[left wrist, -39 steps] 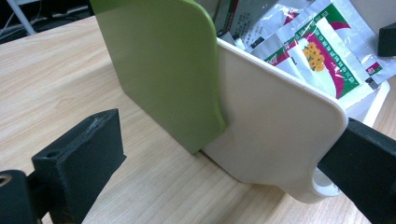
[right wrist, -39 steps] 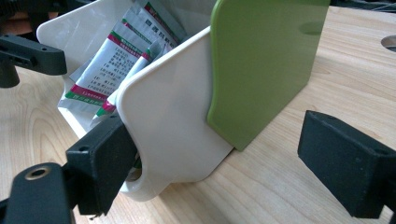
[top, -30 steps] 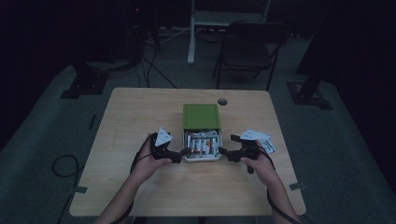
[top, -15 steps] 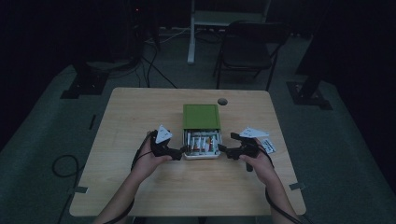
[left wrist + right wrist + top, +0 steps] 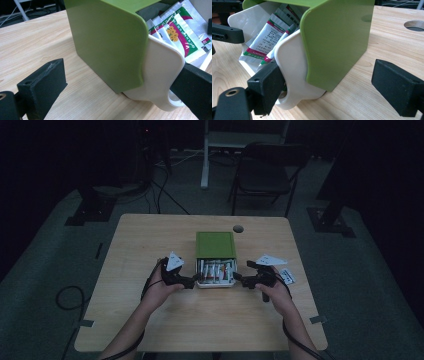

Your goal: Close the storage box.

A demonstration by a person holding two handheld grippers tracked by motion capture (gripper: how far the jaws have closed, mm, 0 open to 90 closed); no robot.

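Dark floor surrounds a pale wooden table (image 5: 150, 245), with a folding chair (image 5: 265, 175) and cables seen beyond its far edge. Near the middle of the table stands a green box (image 5: 215, 244) with a white drawer (image 5: 216, 281) pulled out toward the person; the drawer is filled with upright sachets (image 5: 215, 270) printed in white, green and red. A round hole (image 5: 238, 228) is cut in the tabletop just beyond the box, and a small printed card (image 5: 287, 276) lies at the right.

The left gripper (image 5: 188, 281) is held at the drawer's left front corner and the right gripper (image 5: 239, 280) at its right front corner, each gripped by a hand (image 5: 159, 287) coming in from the near edge.

In the left gripper view the green box (image 5: 107, 42) and the white drawer (image 5: 162, 75) are seen between the jaws, which are spread wide: one jaw rests against the drawer's front corner, the other stands well apart from the box over bare wood. Sachets (image 5: 180, 32) are seen behind the drawer wall.

In the right gripper view the jaws are likewise spread wide around the box (image 5: 339, 42): one jaw touches the white drawer (image 5: 292, 75) by its handle loop, the other stands apart from the green side. Neither gripper is closed on anything
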